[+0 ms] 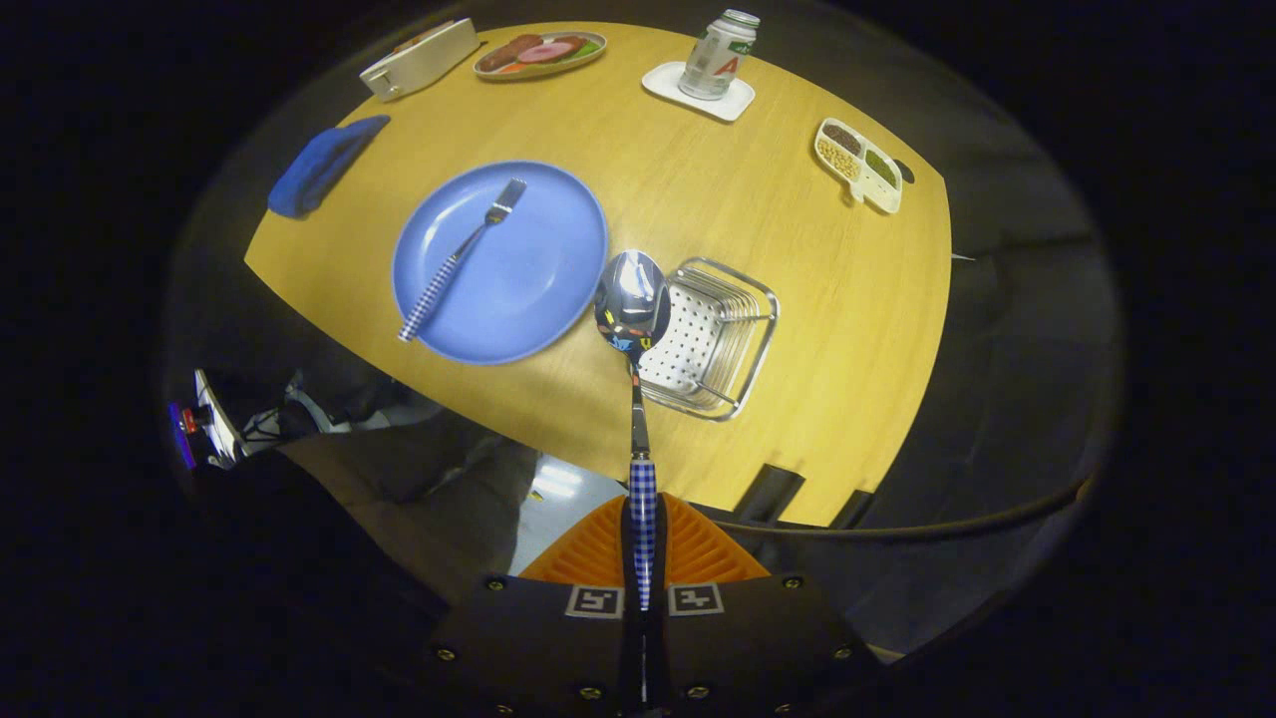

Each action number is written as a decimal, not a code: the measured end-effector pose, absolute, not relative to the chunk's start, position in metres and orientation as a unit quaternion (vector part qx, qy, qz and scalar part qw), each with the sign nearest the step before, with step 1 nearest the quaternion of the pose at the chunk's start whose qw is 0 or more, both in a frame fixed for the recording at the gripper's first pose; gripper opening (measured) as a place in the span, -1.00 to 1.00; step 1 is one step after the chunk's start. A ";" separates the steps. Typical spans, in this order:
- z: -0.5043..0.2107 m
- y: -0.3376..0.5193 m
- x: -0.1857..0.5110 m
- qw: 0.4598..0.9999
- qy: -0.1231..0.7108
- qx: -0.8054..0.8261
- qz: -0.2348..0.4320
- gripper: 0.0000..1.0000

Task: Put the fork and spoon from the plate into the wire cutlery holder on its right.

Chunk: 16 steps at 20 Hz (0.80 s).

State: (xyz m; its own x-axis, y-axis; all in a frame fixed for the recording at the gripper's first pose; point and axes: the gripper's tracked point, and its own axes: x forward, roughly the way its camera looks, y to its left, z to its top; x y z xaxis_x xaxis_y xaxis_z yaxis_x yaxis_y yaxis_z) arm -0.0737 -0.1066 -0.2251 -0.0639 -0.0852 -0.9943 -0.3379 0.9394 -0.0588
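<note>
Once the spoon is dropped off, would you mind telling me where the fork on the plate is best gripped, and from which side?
Probably the fork by its checkered handle end, which overhangs the blue plate rim on the side away from the wire holder. Come from above with jaws across the handle. For now the gripper is shut on the spoon.

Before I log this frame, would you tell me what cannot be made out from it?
- Gripper view: the spoon handle's end is hidden between the closed fingers of the hand-held gripper.
- The wire cutlery holder: its near-left corner is covered by the spoon's bowl.
- The fork on the blue plate: its tines are too small to count.
- The divided dish: its contents are too small to identify.
</note>
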 end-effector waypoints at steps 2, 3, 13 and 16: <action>-0.225 -0.125 -0.077 0.650 0.737 -0.159 0.096 -0.96; -0.226 -0.132 -0.077 0.640 0.744 -0.165 0.096 -0.96; -0.245 -0.158 -0.040 0.531 0.806 -0.226 0.131 -0.96; -0.250 -0.152 -0.030 0.503 0.821 -0.235 0.131 -0.96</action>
State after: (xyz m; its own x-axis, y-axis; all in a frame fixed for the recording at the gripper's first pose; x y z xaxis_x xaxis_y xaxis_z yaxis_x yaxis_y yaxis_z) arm -0.0303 -0.1524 -0.2504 -0.3826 -0.2541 -0.8883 -0.5187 0.8547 -0.0210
